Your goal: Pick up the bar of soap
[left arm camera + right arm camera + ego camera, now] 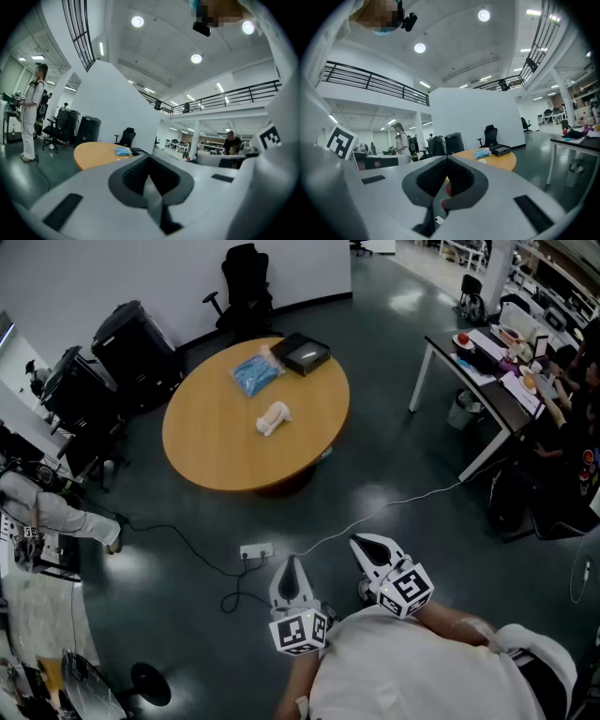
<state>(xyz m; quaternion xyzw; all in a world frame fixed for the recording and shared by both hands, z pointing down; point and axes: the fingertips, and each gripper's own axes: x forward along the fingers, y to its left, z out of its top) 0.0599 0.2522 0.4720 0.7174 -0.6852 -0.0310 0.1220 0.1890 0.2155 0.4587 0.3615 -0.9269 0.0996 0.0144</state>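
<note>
Looking down at round wooden table point(214, 448), well ahead | left gripper point(292, 570) jaws pressed together, empty | right gripper point(367, 547) jaws together too, empty | bar of soap point(273, 417) lying mid-table, untouched, well apart from both

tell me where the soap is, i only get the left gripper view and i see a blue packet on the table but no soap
Observer: The bar of soap lies near the middle of the round table, nearer to you than the blue packet.
Operator: is my other hand free
Observer: Yes, the right gripper has its fingers together and holds nothing.
Operator: anything in the way
Observer: A white power strip lies on the floor between you and the table.
</note>
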